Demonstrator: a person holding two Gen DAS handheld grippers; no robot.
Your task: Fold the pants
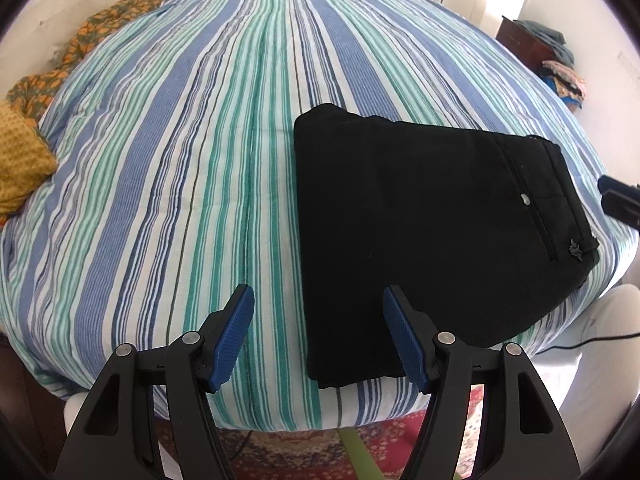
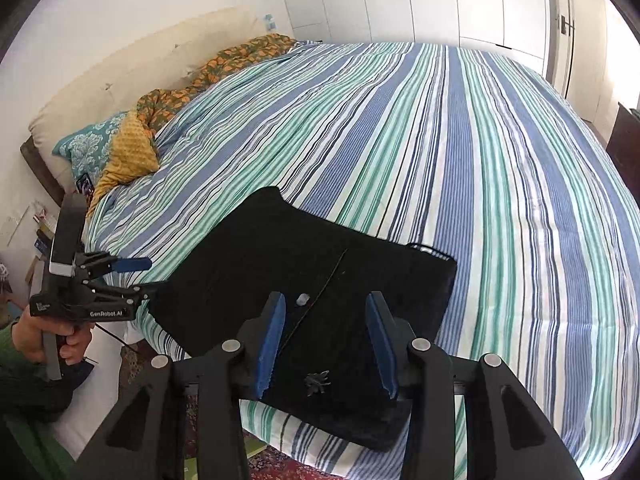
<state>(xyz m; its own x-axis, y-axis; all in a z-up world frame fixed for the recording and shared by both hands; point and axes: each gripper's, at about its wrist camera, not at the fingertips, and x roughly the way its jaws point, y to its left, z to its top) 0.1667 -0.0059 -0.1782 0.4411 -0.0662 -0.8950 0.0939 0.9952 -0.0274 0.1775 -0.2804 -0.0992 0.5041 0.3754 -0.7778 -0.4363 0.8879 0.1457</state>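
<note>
Black pants [image 1: 432, 220] lie folded into a flat rectangle near the front edge of the striped bed [image 1: 180, 160], waistband and small pale button [image 1: 525, 199] to the right. My left gripper [image 1: 318, 294] hovers open over the pants' left edge, with nothing pressed between its blue pads. In the right wrist view the pants [image 2: 280, 264] fill the near bed [image 2: 480, 160] corner. My right gripper [image 2: 327, 298] hangs open above the waistband end by the button [image 2: 302, 299], holding nothing. The left gripper [image 2: 146, 278] shows there beside the pants' far edge, held by a hand [image 2: 60, 336].
Yellow and patterned pillows [image 2: 128, 152] and an orange floral cloth [image 2: 224, 64] lie along the headboard [image 2: 120, 76]. A red patterned rug [image 1: 320, 452] covers the floor below the bed edge. A dark dresser with piled clothes [image 1: 560, 68] stands at the far right. White wardrobe doors [image 2: 440, 0] line the back wall.
</note>
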